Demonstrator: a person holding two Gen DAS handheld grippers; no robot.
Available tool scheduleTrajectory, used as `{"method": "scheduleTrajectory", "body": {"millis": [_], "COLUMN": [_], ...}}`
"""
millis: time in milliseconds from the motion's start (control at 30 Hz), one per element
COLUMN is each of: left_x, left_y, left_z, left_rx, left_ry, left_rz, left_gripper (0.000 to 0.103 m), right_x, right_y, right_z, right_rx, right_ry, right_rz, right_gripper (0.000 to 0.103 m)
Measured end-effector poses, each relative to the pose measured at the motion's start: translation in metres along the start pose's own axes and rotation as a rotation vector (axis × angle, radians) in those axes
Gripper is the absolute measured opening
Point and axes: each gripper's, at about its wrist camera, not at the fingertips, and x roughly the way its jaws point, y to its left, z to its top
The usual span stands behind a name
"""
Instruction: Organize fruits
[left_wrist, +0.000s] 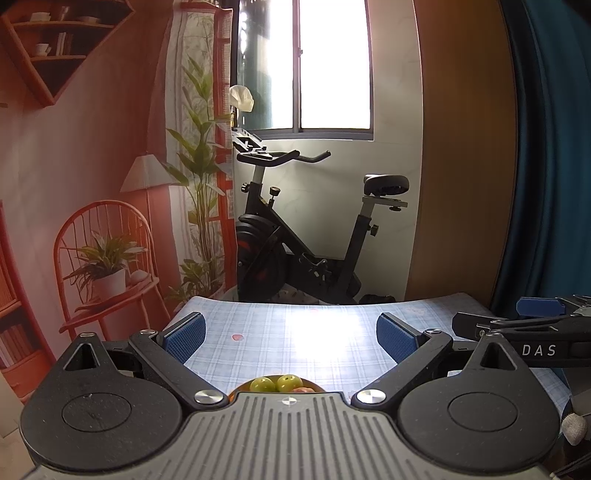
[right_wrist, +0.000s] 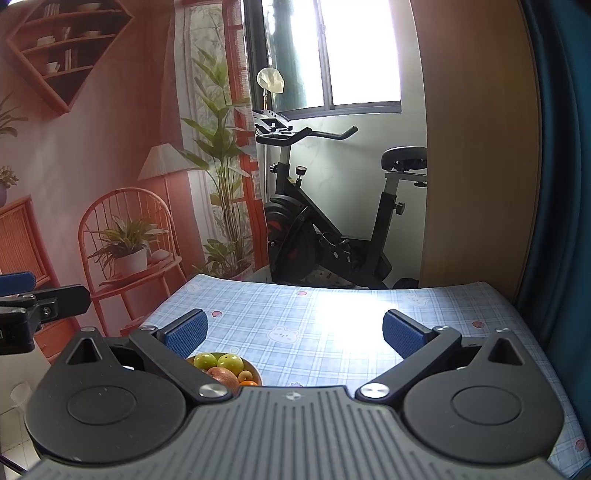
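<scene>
both tools are spread wide and holding nothing, left tool (left_wrist: 290, 334) and right tool (right_wrist: 295, 332) over the checked table (right_wrist: 332, 317). fruit bowl (right_wrist: 255, 371) sits near the table's front edge, green apples (right_wrist: 218, 361) on top.

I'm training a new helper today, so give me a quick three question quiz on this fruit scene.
1. True or false: the left gripper holds a fruit.
2. Where do the fruits lie? A) loose on the cloth B) in the bowl C) on the bike
3. Fill in: the two fruits at the bowl's far side, the green fruits, are ___ in colour.

Key: 1 false, both the left and the right gripper are open and hold nothing. 2 B, on the table. 3 green.
</scene>
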Motion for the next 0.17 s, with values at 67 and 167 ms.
{"method": "scheduleTrajectory", "body": {"millis": [67,167], "left_x": [-0.0010,-0.0016], "left_y": [-0.0002,-0.0001], "left_z": [-0.0003,0.0006], "left_rx": [0.000,0.002], "left_ry": [-0.004,-0.008], "left_rz": [-0.001,-0.004], "left_gripper": [0.100,0.100], "right_x": [0.0001,-0.0006], "right_y": [-0.0003,-0.0018], "right_z": [0.0003,0.0008], "right_rx": [0.004,0.009], "right_ry": [0.002,0.001], "right_rz": [0.000,0.002], "right_gripper": [0.103,0.103]}}
